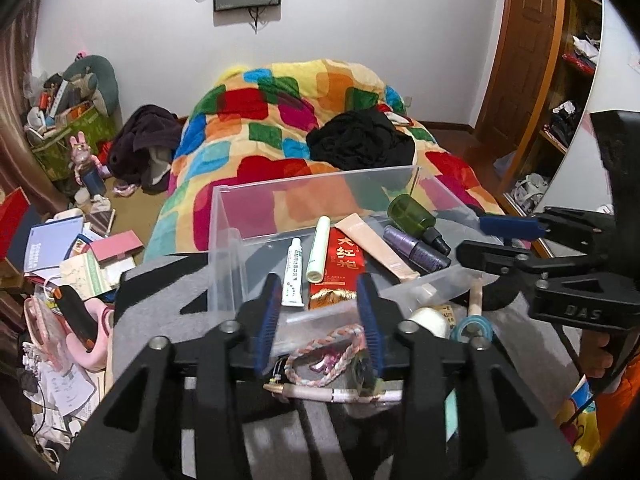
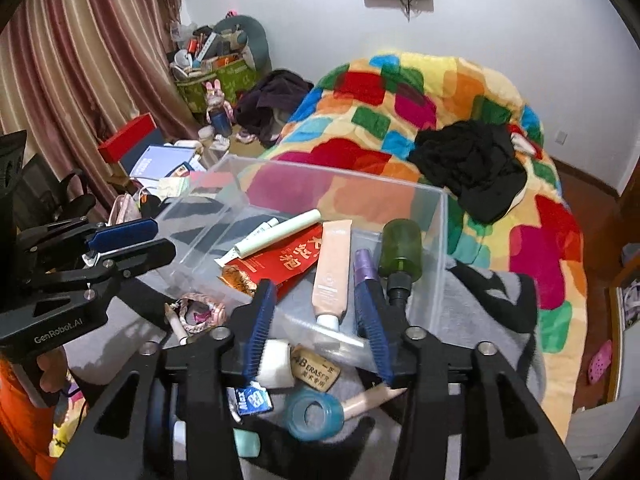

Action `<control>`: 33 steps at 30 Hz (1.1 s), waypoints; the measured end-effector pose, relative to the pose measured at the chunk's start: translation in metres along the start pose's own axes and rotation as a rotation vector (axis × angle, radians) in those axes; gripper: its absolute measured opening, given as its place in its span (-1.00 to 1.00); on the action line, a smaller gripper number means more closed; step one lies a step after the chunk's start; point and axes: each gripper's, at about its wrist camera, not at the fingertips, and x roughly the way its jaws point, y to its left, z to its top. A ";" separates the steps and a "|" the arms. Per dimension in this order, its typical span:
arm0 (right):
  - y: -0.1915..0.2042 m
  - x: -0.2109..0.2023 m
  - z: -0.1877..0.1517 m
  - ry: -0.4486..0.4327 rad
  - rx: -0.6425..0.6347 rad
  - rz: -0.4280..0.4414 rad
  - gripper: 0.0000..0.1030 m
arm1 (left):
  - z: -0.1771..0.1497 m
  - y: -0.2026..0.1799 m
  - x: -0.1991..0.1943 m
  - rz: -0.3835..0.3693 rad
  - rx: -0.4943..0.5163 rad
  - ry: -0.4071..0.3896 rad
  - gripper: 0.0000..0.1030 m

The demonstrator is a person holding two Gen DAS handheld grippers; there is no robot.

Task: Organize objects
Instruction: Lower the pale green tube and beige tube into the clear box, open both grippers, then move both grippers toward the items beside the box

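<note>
Sitting on a grey and black cloth at the foot of a bed, the clear box (image 1: 316, 196) already holds a red packet (image 1: 340, 264), a peach tube (image 1: 380, 248), a pale green tube (image 1: 318, 250), a small white tube (image 1: 294, 274), a purple bottle (image 1: 416, 250) and a green bottle (image 1: 412, 214), all lying flat on its floor. Both claws hang over the near wall of the box with their blue pads apart and nothing between them: the left gripper (image 1: 320, 320) is released above a braided cord (image 1: 328, 354) and a pale pen (image 1: 340, 394), and the right gripper (image 2: 316, 328) is released above a white roll (image 2: 276, 362), an eraser (image 2: 316, 372), a blue tape ring (image 2: 316, 412) and a pencil (image 2: 374, 398). Judging from that, the step in hand looks like the gap between one drop into the box and the next pick. Several loose things lie on the cloth outside the box, so the sorting seems roughly half done. The next move calls for lowering one claw onto a single piece, probably the cord or the white roll, and closing squarely so that neighbours are not dragged along. Beyond the box lies a bright patchwork blanket (image 2: 400, 120) with black clothing (image 2: 472, 160) on it.
</note>
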 end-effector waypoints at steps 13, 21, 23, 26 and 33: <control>-0.004 -0.020 -0.046 0.007 0.053 -0.044 -0.04 | -0.042 -0.018 -0.007 0.015 0.037 0.025 0.01; 0.002 -0.009 -0.073 0.036 0.065 -0.043 -0.04 | -0.067 -0.021 0.005 -0.025 0.001 0.071 0.03; 0.005 -0.004 -0.078 0.048 0.059 -0.042 -0.04 | -0.070 -0.023 0.009 -0.040 -0.001 0.086 -0.04; 0.008 0.003 -0.083 0.060 0.045 -0.053 -0.04 | -0.072 -0.029 0.018 -0.050 0.013 0.109 -0.20; 0.014 0.017 -0.086 0.072 0.004 -0.082 -0.04 | -0.065 -0.032 0.038 -0.088 0.012 0.162 -0.39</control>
